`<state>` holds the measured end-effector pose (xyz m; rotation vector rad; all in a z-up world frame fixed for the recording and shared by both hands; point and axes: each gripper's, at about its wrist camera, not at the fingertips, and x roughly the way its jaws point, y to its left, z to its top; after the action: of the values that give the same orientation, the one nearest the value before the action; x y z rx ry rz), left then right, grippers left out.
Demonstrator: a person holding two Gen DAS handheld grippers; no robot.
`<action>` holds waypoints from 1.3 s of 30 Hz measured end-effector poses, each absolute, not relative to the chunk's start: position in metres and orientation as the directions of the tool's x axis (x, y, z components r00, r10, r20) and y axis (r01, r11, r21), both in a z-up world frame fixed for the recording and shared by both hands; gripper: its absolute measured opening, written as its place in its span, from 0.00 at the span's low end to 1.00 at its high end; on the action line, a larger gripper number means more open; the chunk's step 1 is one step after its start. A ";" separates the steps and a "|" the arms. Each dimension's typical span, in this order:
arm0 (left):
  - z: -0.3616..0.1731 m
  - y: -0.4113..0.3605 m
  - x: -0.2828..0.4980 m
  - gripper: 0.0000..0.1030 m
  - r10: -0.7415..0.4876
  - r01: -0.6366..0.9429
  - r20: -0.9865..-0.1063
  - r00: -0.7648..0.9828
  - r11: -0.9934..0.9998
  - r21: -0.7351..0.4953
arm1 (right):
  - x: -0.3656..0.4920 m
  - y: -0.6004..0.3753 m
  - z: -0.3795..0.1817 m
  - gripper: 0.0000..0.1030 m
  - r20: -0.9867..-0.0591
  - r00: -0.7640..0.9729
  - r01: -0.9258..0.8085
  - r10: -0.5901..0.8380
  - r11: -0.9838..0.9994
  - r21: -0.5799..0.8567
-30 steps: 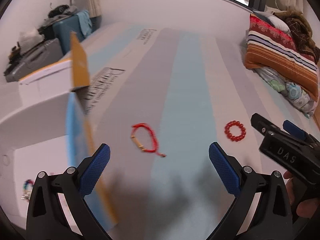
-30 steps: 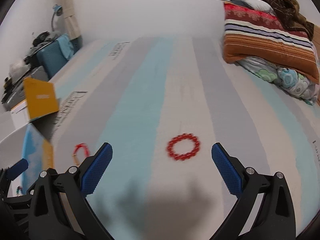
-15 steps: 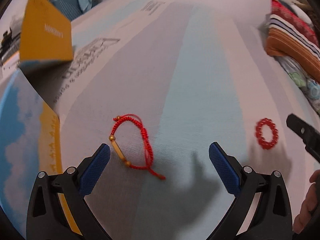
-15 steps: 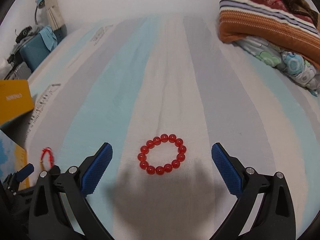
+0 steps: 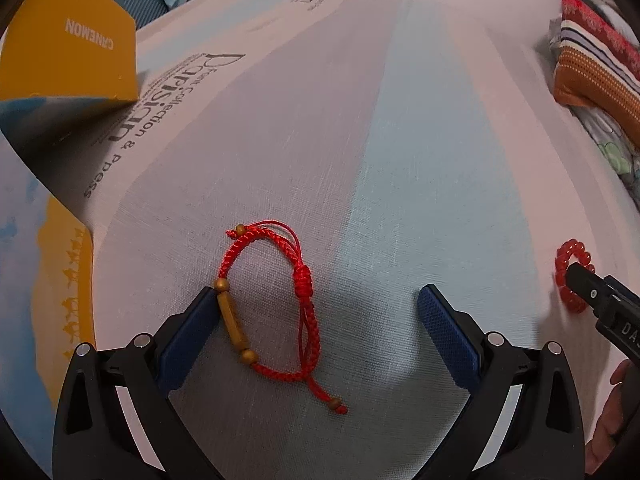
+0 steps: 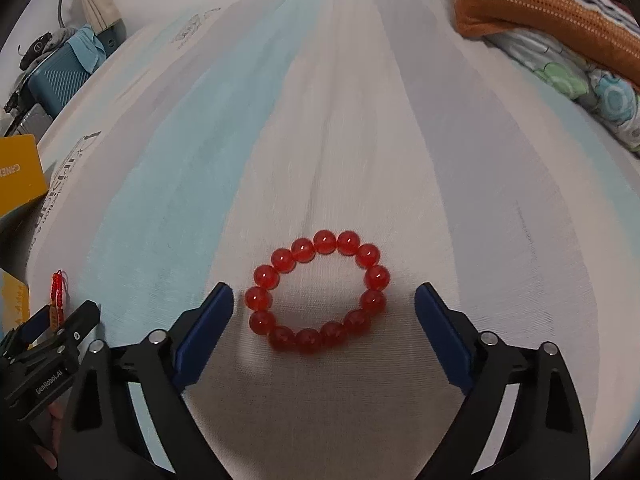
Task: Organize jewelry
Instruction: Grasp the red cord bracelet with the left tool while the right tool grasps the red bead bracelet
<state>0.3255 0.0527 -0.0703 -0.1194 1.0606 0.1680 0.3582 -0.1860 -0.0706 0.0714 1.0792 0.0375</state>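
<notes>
The yellow box flap (image 5: pixel 68 36), printed with lettering, stands at the far left above the striped mattress (image 5: pixel 400 140); a blue and yellow box panel (image 5: pixel 44 264) lies below it along the left edge.

The left tongs (image 5: pixel 316 328) are spread wide and hold nothing. The red cord bracelet (image 5: pixel 272 304) lies flat on the mattress between the two blue pads. Its tan tube bead touches, or lies just beside, the left pad (image 5: pixel 192 332); which of the two cannot be told. The right pad stands well apart from the cord. The knotted tail of the bracelet points toward the camera.

The right tongs (image 6: pixel 320 320) are likewise spread wide and hold nothing. The red bead bracelet (image 6: pixel 320 292) lies flat on the mattress as a closed ring between the pads. The ring sits just beside the left pad (image 6: pixel 208 320) and apart from the right pad.

In the left wrist view, the bead bracelet appears at the right edge, partly covered by the tip of the right tongs. In the right wrist view, the cord bracelet appears at the left edge next to the left tongs.

Folded striped bedding (image 6: pixel 552 12) lies at the far right of the mattress.
</notes>
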 end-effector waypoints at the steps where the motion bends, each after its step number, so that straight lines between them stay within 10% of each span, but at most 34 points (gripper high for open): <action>1: -0.071 0.052 0.325 0.94 0.083 -0.192 -0.875 0.478 0.981 -0.012 | 0.359 -0.186 -0.074 0.80 -0.884 0.462 0.006 0.069 0.997 0.082; 10: -0.072 0.053 0.321 0.85 0.091 -0.187 -0.868 0.489 0.982 -0.002 | 0.358 -0.188 -0.080 0.48 -0.887 0.460 0.010 0.048 0.998 0.058; 18: -0.066 0.062 0.316 0.48 0.108 -0.216 -0.862 0.495 0.976 -0.002 | 0.357 -0.191 -0.079 0.25 -0.881 0.470 0.005 0.044 0.999 0.052; 23: -0.063 0.063 0.313 0.07 0.113 -0.214 -0.861 0.496 0.977 0.005 | 0.356 -0.191 -0.077 0.12 -0.877 0.477 0.003 0.048 0.998 0.057; 39: -0.049 0.062 0.301 0.05 -0.014 -0.147 -0.859 0.512 0.984 -0.104 | 0.352 -0.195 -0.072 0.12 -0.873 0.483 0.007 0.071 0.996 0.084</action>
<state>0.3014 0.0615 -0.0490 -0.1719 1.0311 0.0804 0.3518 -0.1948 -0.0717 0.0796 1.0665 0.0390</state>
